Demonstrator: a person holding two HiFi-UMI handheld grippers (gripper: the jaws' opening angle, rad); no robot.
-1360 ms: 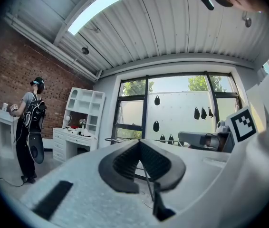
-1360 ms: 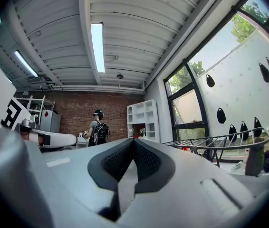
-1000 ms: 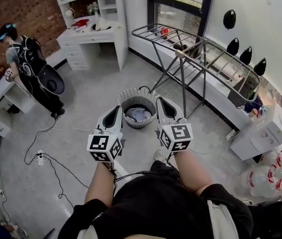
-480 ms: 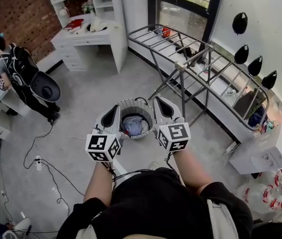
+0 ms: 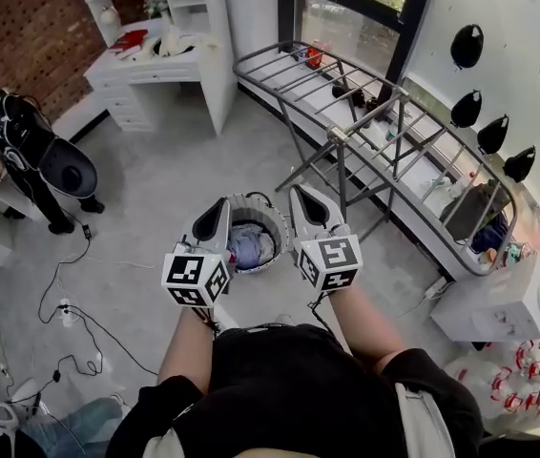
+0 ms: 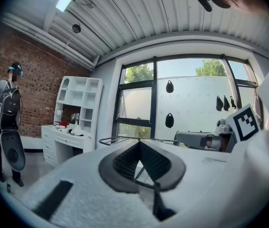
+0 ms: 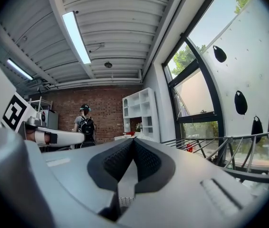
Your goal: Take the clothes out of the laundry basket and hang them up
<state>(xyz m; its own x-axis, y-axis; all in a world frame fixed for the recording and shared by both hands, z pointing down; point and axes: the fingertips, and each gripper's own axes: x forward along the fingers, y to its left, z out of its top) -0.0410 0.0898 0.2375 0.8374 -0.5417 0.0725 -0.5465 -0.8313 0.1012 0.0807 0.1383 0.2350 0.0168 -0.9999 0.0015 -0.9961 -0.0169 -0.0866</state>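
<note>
In the head view, the left tongs (image 5: 218, 208) and the right tongs (image 5: 301, 197) are held level and side by side in front of the person's body. One hangs over each side of the laundry basket (image 5: 251, 201). The basket stands on the floor (image 5: 155, 189), close to the feet of the drying rack (image 5: 384, 127) that runs along the window edge of the floor, probably so each piece has a short trip. The clothes (image 5: 247, 246) lie bundled inside the basket, and the rack's rails are bare, so hanging has not begun.

In the left gripper view, the left tongs (image 6: 139, 144) are pressed together at the tips with nothing between the ribbed pads. They face level toward the window and the rack (image 6: 113, 139), so the basket lies below this view.

In the right gripper view, the right tongs (image 7: 133, 142) are likewise pressed together and empty, with the rack's rails (image 7: 229, 148) at the right. Both pairs must spread before they can pick any garment.
</note>
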